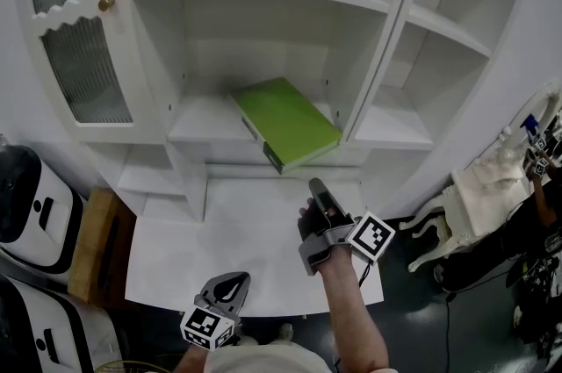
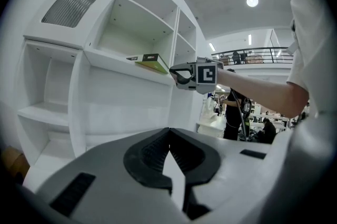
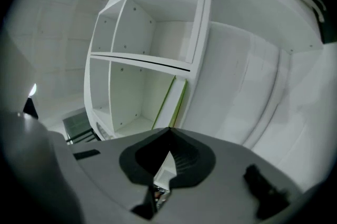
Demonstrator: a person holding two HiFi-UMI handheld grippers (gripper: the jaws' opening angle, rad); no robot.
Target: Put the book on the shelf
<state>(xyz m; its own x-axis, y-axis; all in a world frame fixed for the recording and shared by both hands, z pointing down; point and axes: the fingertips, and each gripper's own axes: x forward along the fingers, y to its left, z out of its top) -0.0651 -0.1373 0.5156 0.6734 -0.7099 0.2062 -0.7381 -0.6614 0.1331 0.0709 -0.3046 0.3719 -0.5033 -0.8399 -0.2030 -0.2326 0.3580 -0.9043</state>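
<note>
A green book [image 1: 285,121] lies flat on the middle shelf [image 1: 198,124] of the white cabinet, and its near corner overhangs the shelf's front edge. My right gripper [image 1: 317,185] is shut and empty just below and in front of that corner, apart from the book. In the right gripper view, the book's green edge [image 3: 177,103] stands just beyond the closed tips [image 3: 169,130]. My left gripper [image 1: 230,283] hangs low near the person's body, shut on nothing. From the left gripper view, the book [image 2: 152,62] and the right gripper [image 2: 181,74] show beside it.
The cabinet's glass door [image 1: 79,73] with a brass knob [image 1: 106,4] stands open at the left. A white ledge [image 1: 246,248] juts out below the shelves. A white ornate chair [image 1: 465,204] stands right, a wooden box [image 1: 92,244] left.
</note>
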